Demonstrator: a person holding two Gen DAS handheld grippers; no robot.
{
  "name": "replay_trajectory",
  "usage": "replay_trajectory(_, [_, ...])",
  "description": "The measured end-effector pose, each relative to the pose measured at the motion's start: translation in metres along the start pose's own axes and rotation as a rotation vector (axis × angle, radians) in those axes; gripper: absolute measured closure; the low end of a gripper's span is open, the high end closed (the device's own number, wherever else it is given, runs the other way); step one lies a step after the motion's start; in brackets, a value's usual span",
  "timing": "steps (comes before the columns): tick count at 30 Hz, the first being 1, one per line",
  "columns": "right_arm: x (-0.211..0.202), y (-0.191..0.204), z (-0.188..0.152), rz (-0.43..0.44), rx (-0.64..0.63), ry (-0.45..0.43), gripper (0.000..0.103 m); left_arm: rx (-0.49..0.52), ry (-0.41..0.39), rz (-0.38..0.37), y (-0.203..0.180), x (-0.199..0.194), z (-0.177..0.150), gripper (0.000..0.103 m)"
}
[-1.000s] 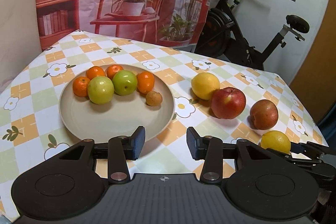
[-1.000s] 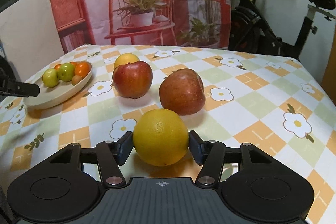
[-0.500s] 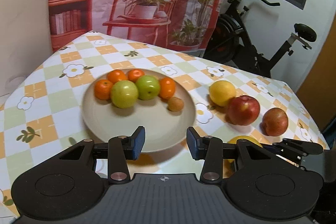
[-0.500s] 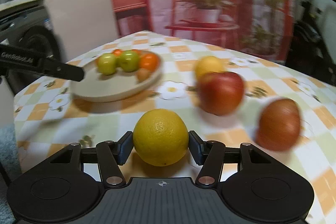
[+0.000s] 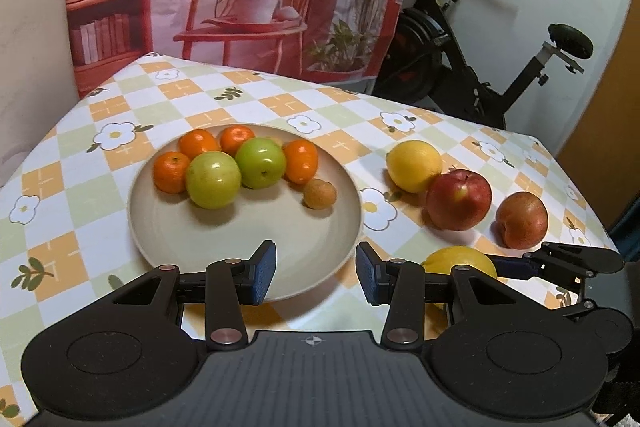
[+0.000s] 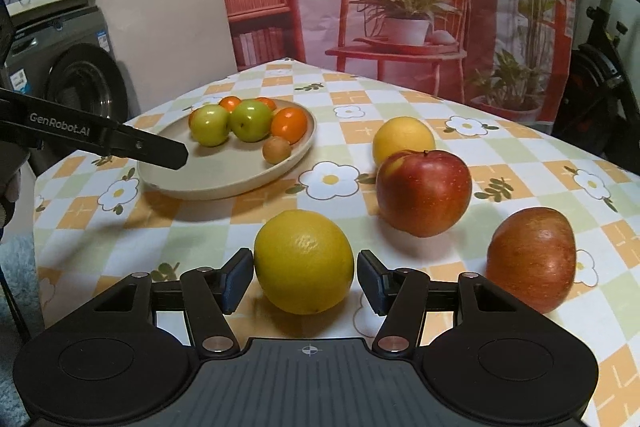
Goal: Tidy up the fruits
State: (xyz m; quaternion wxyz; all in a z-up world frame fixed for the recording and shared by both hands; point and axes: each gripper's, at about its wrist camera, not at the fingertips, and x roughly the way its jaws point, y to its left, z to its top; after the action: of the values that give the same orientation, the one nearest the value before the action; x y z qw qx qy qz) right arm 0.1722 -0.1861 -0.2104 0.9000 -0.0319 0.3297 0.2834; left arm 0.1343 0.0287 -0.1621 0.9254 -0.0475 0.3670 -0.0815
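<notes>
My right gripper (image 6: pixel 306 275) is shut on a yellow citrus fruit (image 6: pixel 304 259), held just above the tablecloth in front of the plate. The beige plate (image 5: pixel 240 227) carries two green fruits (image 5: pixel 236 173), several tangerines (image 5: pixel 300 161) and a small brown fruit (image 5: pixel 319 193). My left gripper (image 5: pixel 316 273) hangs open over the plate's near rim with nothing between its fingers. In the left wrist view the held citrus (image 5: pixel 460 259) shows partly behind that gripper's right finger, pinched by the right gripper's fingers (image 5: pixel 568 259).
On the flowered cloth right of the plate lie another yellow citrus (image 6: pixel 402 139), a red apple (image 6: pixel 424 193) and a second, duller apple (image 6: pixel 532 259). The left gripper's finger (image 6: pixel 120 141) reaches across the plate's left side. An exercise bike (image 5: pixel 480 67) stands behind the table.
The right gripper has carried the yellow citrus leftward, past the apples toward the plate, and its view has swung left. The left gripper stays open over the plate's near rim.
</notes>
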Motion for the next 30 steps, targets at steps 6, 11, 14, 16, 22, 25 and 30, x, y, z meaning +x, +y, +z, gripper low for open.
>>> replay_trajectory(6, [-0.004,0.002,-0.004,-0.009,-0.007,0.017,0.05,0.0,0.018,-0.013,-0.003,0.004,-0.001,0.056])
replay_trajectory(11, [-0.006,0.004,-0.01,-0.017,-0.01,0.029,0.05,0.008,0.023,-0.026,-0.006,0.004,0.0,0.056])
replay_trajectory(14, [-0.007,0.004,-0.01,-0.03,-0.018,0.037,0.051,0.006,0.026,-0.035,-0.007,0.005,0.001,0.056])
replay_trajectory(16, [-0.008,0.003,-0.012,-0.044,-0.028,0.044,0.052,0.003,0.028,-0.047,-0.008,0.006,0.002,0.056])
replay_trajectory(22, [-0.012,-0.002,-0.013,-0.078,-0.024,0.058,0.053,0.002,0.037,-0.115,-0.017,0.013,0.007,0.056])
replay_trajectory(25, [-0.012,-0.003,-0.014,-0.078,-0.026,0.065,0.053,0.005,0.059,-0.161,-0.024,0.02,0.008,0.056])
replay_trajectory(30, [-0.008,0.004,-0.015,-0.073,-0.064,0.08,0.053,-0.008,0.104,-0.245,-0.029,0.032,0.004,0.057])
